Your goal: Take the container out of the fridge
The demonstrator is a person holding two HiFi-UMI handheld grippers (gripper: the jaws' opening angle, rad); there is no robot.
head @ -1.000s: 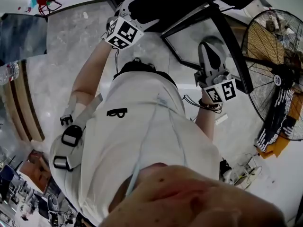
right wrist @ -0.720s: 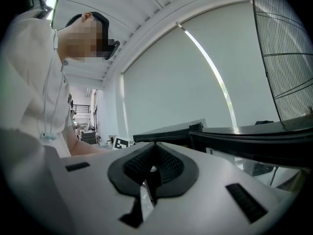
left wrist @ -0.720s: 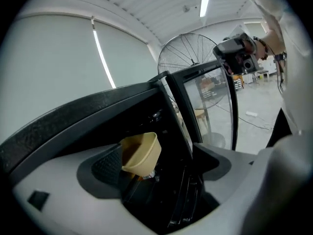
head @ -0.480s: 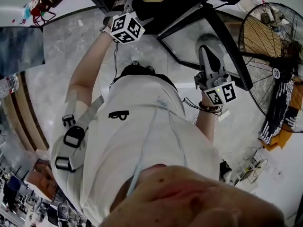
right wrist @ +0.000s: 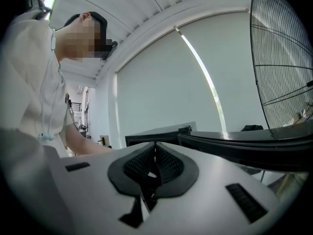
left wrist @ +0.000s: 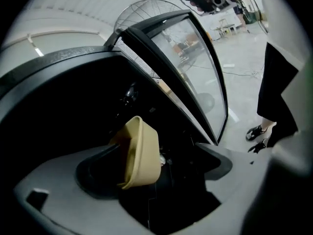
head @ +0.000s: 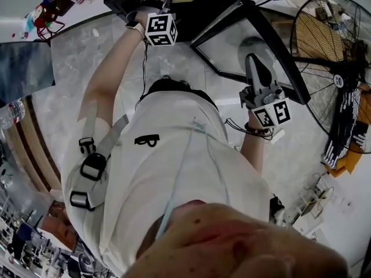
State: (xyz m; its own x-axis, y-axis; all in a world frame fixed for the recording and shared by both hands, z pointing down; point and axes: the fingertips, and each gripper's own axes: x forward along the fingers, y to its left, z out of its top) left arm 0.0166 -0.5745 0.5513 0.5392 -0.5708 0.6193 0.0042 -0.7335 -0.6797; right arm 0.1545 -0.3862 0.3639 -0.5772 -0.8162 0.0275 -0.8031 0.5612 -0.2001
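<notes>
As I took stock from left to right, I logged these items.

1. Water bottle (head: 8, 110), far left edge, lying apart from the work. No label could be read.

2. Left gripper (left wrist: 164, 165), reached into the dark fridge (head: 203, 4). Its jaws were opening and stood wide apart, clamped on nothing. I judged the spread was meant to straddle the container before closing.

3. Container (left wrist: 139, 153), tan, tub-shaped and tilted on its side. It was inside the fridge, between the left jaws and close against the left-hand pad. Whether it touched the pad I could not tell. It bore no visible print.

4. Glass door (head: 232, 54), swung open and black-framed, which left the way into the fridge clear.

5. Right gripper (right wrist: 154, 163), jaws together with nothing between them. It was held beside the door. I judged it was parked there to keep out of the left arm's way, or to steady the door. I could not make out any contact with the door.

6. Floor fan (head: 330, 68), far right, well apart from everything else. Its hub sticker was too small to read.

Writing: the marker cubes carried square patterns only, and a black mark on the shirt (head: 174, 155) was illegible.
</notes>
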